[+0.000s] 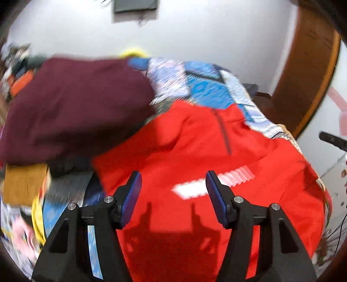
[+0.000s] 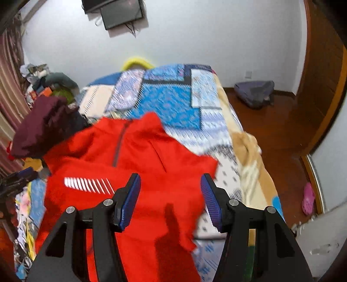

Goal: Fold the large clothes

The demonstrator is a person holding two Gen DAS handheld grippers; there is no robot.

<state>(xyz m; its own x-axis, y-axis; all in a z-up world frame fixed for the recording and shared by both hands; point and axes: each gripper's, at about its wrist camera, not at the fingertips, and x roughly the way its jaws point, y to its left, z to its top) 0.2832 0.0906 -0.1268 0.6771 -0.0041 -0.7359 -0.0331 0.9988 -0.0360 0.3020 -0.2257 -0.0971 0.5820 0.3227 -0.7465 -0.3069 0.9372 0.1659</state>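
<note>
Two claws, both spread wide, nothing between the pads. Left claw [image 1: 173,188] poised over the red top [image 1: 206,173], its shadow cast on the cloth just below; contact with the fabric impossible to judge. White striped logo [image 1: 214,182] directly past the fingertips, short dark zip [image 1: 223,134] farther on toward the collar. Right claw [image 2: 170,191] likewise over the red top [image 2: 121,173], nearer the garment's ragged right edge, right pad [image 2: 211,201] beyond that edge over the quilt; shadow again on the cloth, touching or not unclear. Logo [image 2: 89,184] to the left of this claw, zip [image 2: 119,143] ahead and left.

Red top lying front up, rumpled, spread across the bed's patterned blue quilt [image 2: 173,102]. Maroon garment [image 1: 71,108] heaped at the top's left, overlapping its shoulder. Mustard cloth [image 1: 23,184] beneath the maroon heap's near end. Yellow item [image 2: 136,61] at the bed's far end against the white wall. Dark screen [image 2: 122,14] mounted high on that wall. Grey bag [image 2: 253,93] on the wooden floor right of the bed, pink slipper [image 2: 308,198] nearer the door. Much blurred.
</note>
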